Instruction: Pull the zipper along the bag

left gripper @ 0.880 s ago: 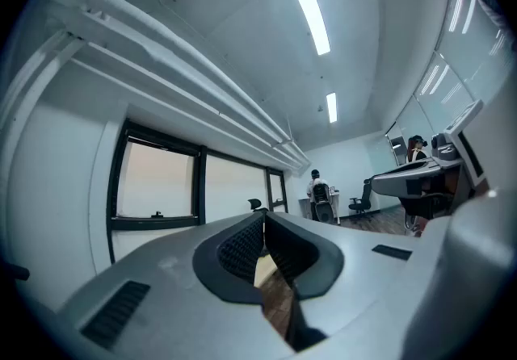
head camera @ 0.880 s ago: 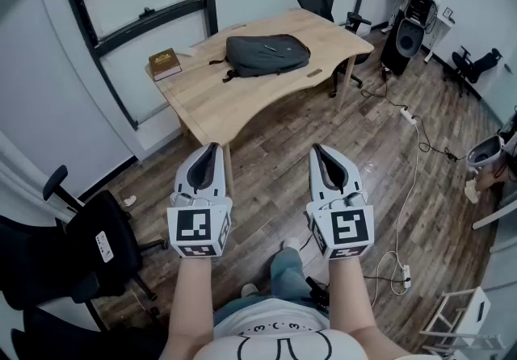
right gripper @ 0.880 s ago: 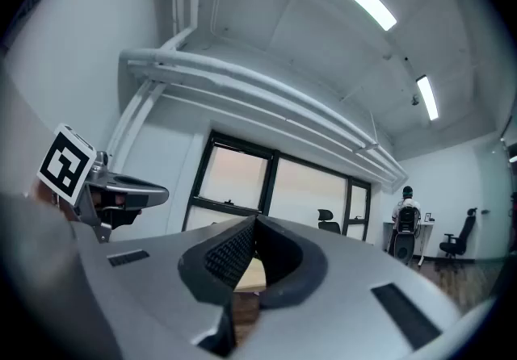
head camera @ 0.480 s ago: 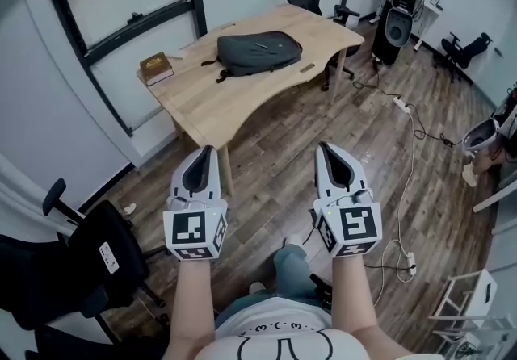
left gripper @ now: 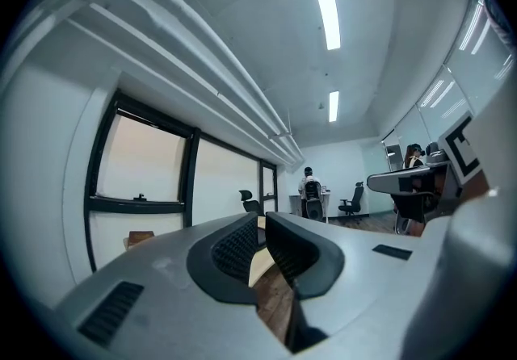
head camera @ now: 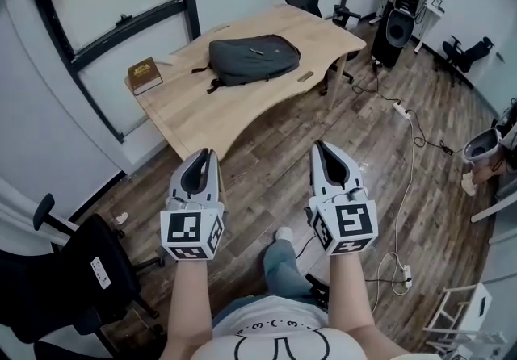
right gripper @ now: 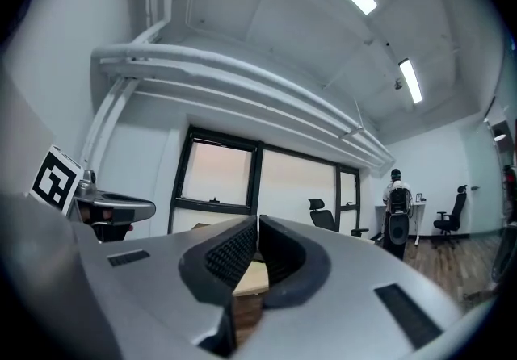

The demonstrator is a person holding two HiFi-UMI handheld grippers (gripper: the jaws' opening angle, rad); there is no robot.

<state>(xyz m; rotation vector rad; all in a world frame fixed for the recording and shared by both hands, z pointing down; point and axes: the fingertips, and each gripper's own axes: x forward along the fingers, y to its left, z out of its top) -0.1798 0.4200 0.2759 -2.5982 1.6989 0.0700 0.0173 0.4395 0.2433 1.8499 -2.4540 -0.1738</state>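
Two claws sit in our hands at lower centre, over the brown plank floor: our left claw and right claw, each pressed together on nothing. We see the dark grey fabric backpack lying flat on the light wooden counter at upper centre, well apart from both claws. A brown hardcover book rests near the counter's left corner.

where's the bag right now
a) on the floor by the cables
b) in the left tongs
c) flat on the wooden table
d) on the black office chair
c: the bag lies flat on the wooden table, well ahead of the left tongs and the right tongs, which are both shut with nothing between them.
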